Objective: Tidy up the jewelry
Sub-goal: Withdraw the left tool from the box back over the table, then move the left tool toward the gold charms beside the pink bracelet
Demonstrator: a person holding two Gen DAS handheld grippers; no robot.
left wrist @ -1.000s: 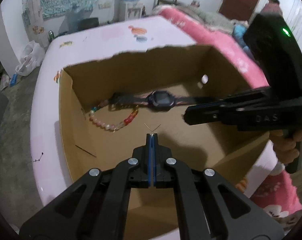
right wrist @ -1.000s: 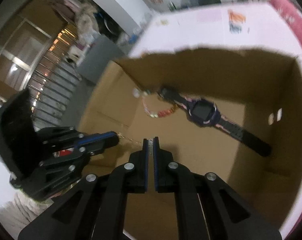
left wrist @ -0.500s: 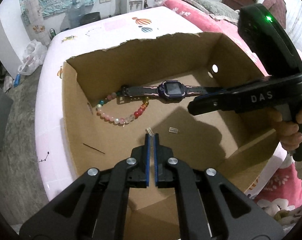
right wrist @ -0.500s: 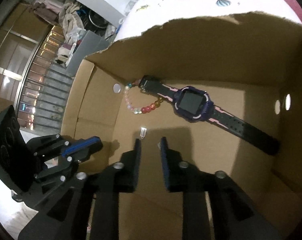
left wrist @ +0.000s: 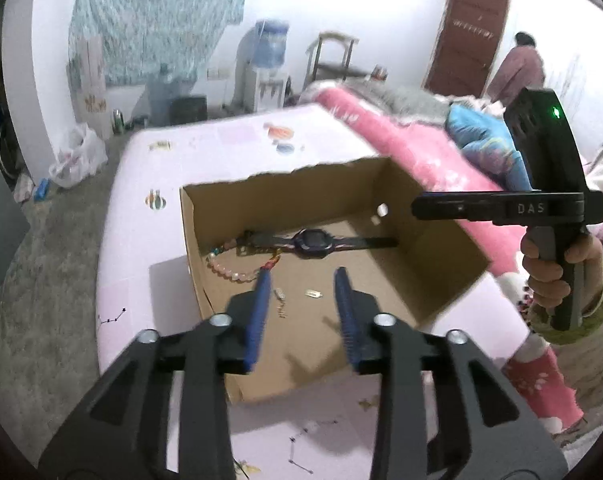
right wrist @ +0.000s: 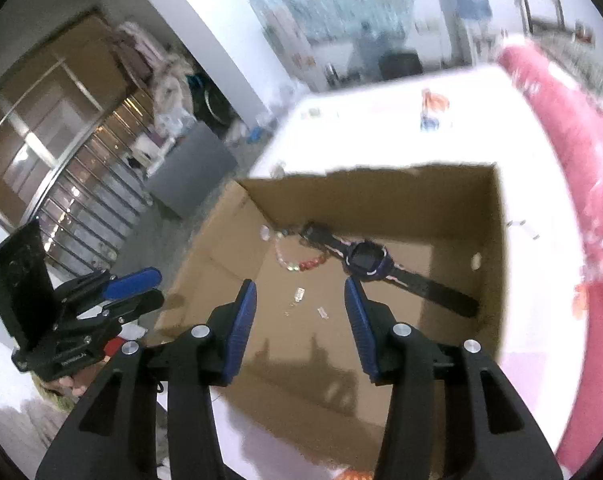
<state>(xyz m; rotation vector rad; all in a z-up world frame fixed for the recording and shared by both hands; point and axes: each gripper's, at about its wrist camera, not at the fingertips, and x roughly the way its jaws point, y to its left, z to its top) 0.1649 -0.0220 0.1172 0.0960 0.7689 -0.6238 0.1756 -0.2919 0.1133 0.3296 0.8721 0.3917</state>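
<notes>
Surface: pink bed (left wrist: 229, 140)
Box (left wrist: 441, 256): beaded bracelet (left wrist: 229, 270), purple watch (left wrist: 309, 240), thin chain (left wrist: 281, 300)
Left gripper (left wrist: 301, 284): opening, empty
Right gripper (right wrist: 301, 292): opening, empty

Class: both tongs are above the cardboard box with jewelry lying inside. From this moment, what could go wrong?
1. The thin chain and its small clasp pieces lie loose on the box floor; it may tangle.
2. The bead bracelet overlaps the watch strap, so lifting one may drag the other.
</notes>
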